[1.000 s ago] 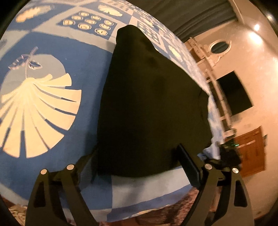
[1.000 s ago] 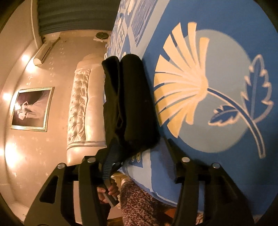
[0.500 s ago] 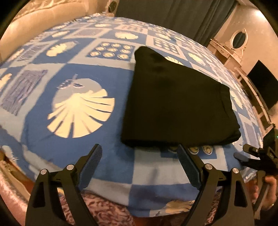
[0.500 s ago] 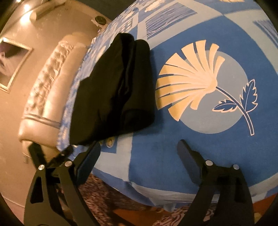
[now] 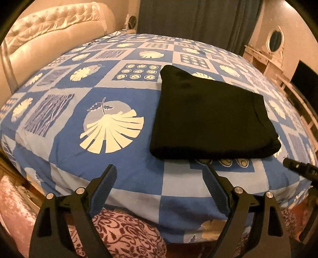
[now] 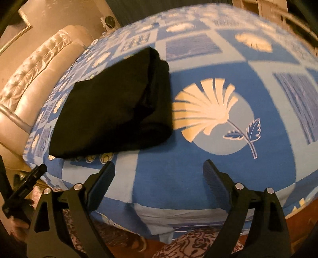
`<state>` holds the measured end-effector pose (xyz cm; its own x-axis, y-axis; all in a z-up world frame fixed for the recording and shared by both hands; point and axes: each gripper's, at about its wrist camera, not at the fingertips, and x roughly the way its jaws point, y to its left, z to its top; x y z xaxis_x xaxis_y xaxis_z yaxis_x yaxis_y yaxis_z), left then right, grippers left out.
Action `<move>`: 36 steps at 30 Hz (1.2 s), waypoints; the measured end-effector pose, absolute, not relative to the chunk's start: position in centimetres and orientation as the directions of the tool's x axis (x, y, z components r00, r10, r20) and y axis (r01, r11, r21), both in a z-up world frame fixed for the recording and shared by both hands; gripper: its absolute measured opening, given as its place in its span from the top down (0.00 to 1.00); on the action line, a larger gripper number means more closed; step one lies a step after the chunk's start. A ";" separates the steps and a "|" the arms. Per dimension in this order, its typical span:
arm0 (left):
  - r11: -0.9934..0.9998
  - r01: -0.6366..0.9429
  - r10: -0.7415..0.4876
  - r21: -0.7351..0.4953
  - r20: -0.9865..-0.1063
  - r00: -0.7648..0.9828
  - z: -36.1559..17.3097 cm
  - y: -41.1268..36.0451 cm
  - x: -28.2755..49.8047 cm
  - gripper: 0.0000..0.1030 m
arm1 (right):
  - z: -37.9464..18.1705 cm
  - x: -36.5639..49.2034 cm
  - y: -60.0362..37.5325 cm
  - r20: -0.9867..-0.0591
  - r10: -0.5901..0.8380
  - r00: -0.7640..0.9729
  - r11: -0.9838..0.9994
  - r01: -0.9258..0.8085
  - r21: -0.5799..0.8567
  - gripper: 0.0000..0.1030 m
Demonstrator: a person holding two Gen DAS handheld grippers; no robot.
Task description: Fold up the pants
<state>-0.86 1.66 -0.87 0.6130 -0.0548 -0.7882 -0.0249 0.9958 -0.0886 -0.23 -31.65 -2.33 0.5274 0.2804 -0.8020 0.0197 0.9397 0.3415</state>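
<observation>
while the padded headboard (image 5: 49,29) fills the far left of the left wrist view, the bed (image 5: 83,158) spreads across the middle under a blue and pale checked bedspread (image 5: 178,184) printed with cream fan-shaped leaves. the left tongs (image 5: 160,178) hang over the near edge of the bed, their two ribbed blue fingers (image 5: 104,186) spread wide with nothing between them, only bedspread showing in the gap. just beyond and to the right of them lie the black pants (image 5: 208,119), folded into a flat, roughly square bundle that rests on the bedspread, its near edge close to the bed's edge and apart from the fingers. further right a dark curtain (image 5: 198,17) hangs behind the bed, and a white dresser with an oval mirror (image 5: 275,39) stands by the wall. in the right wrist view the same pants (image 6: 115,107) sit at upper left, layers stacked at the right end of the bundle, beside a large cream leaf print (image 6: 206,107). the right tongs (image 6: 159,174) have just been opening and now stand wide apart over bare bedspread, holding nothing, well clear of the pants. at the far left edge of that view a hand (image 6: 16,228) grips the dark handle of the other tool.
</observation>
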 end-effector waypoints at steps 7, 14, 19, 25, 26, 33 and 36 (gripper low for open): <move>1.000 0.021 -0.028 -0.019 -0.749 0.662 0.5 0.1 -1.2 0.16 | -1.0 -1.5 -29.3 -0.778 0.207 0.594 0.975 -0.062 0.213 0.12; 0.999 -0.004 -0.037 -0.053 -0.762 0.647 0.3 0.2 -1.0 0.16 | -1.4 -1.2 -29.0 -0.786 0.225 0.576 0.972 -0.076 0.222 0.12; 0.998 -0.044 0.000 -0.038 -0.758 0.653 0.4 0.3 -0.9 0.16 | -1.7 -1.0 -28.8 -0.789 0.239 0.566 0.969 -0.084 0.233 0.12; 0.999 -0.048 0.033 0.001 -0.741 0.670 0.7 0.0 -1.0 0.16 | -1.8 -1.0 -28.5 -0.793 0.249 0.556 0.967 -0.095 0.237 0.12; 0.999 -0.044 0.032 0.003 -0.739 0.673 0.7 -0.1 -1.0 0.16 | -1.8 -1.0 -28.5 -0.792 0.251 0.556 0.966 -0.096 0.238 0.12; 0.999 -0.022 -0.017 -0.044 -0.734 0.679 1.0 -0.3 -1.2 0.16 | -1.6 -1.0 -28.7 -0.789 0.247 0.562 0.967 -0.089 0.239 0.12; 0.997 -0.010 -0.048 -0.074 -0.734 0.677 1.1 -0.4 -1.2 0.16 | -1.5 -1.0 -28.7 -0.786 0.246 0.567 0.967 -0.091 0.238 0.12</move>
<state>-1.24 -0.36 1.09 0.6770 -0.0476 -0.7345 -0.0104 0.9972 -0.0742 -0.97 -28.73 -1.55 0.5666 0.2463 -0.7863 -0.0906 0.9671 0.2376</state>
